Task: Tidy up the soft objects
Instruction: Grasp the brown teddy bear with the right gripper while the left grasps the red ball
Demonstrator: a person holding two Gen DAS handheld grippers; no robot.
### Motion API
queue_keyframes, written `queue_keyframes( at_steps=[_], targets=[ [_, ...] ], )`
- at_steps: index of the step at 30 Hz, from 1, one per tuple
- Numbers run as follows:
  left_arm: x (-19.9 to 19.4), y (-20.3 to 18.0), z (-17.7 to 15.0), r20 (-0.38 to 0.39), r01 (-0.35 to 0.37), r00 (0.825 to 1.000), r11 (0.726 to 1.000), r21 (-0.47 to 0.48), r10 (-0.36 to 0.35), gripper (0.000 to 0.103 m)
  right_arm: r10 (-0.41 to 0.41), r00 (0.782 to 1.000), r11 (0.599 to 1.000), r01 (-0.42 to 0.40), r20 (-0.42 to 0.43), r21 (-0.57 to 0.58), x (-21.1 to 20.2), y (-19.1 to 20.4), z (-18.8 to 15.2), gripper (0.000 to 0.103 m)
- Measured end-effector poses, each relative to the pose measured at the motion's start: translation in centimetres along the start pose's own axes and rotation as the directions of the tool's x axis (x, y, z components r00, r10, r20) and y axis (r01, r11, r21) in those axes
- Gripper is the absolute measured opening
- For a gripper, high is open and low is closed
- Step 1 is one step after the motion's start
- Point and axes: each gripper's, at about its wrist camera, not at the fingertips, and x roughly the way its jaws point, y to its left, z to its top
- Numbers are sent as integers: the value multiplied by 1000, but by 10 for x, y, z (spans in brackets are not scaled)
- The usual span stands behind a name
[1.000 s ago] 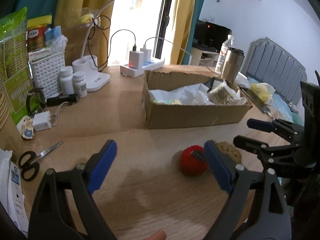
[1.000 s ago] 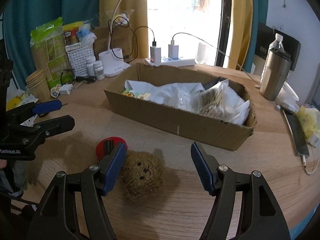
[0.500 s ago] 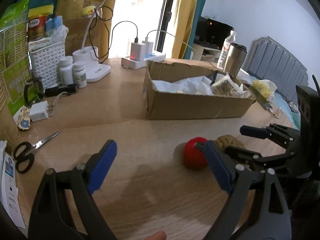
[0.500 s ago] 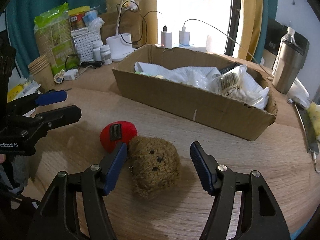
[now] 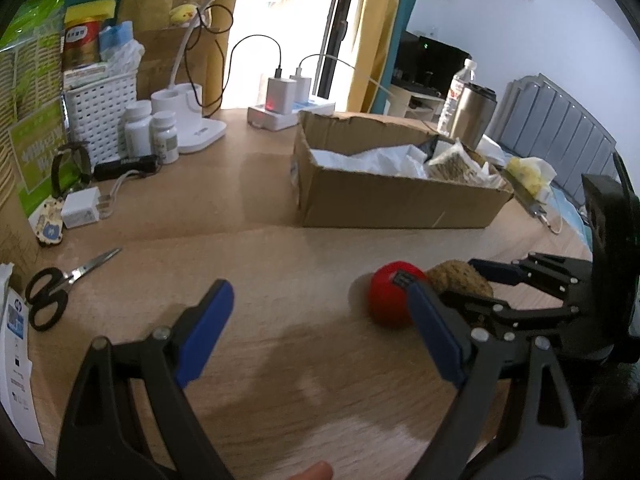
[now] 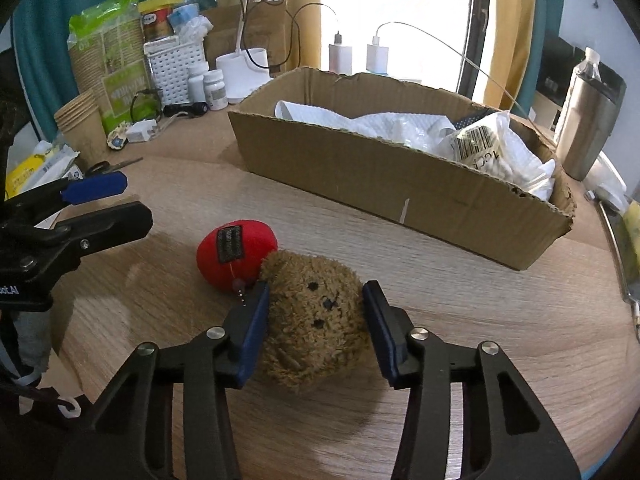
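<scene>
Bracketing the brown fuzzy plush bear head (image 6: 316,316), the right gripper (image 6: 316,320) has both blue pads against its sides near the wooden tabletop's (image 6: 460,312) near edge. The red soft ball with a black label (image 6: 236,252) touches the bear. The left gripper (image 5: 320,332) hangs spread, empty. Farther back stands the open cardboard box (image 6: 400,184).
</scene>
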Motion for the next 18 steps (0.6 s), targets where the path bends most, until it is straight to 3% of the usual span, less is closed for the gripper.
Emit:
queue_keyframes(
  at_steps=[18],
  targets=[
    [28,-40,6,-62,5,998,997,81,0,90,-25,998,996,21,52,88,-15,-48,-12,46]
  ],
)
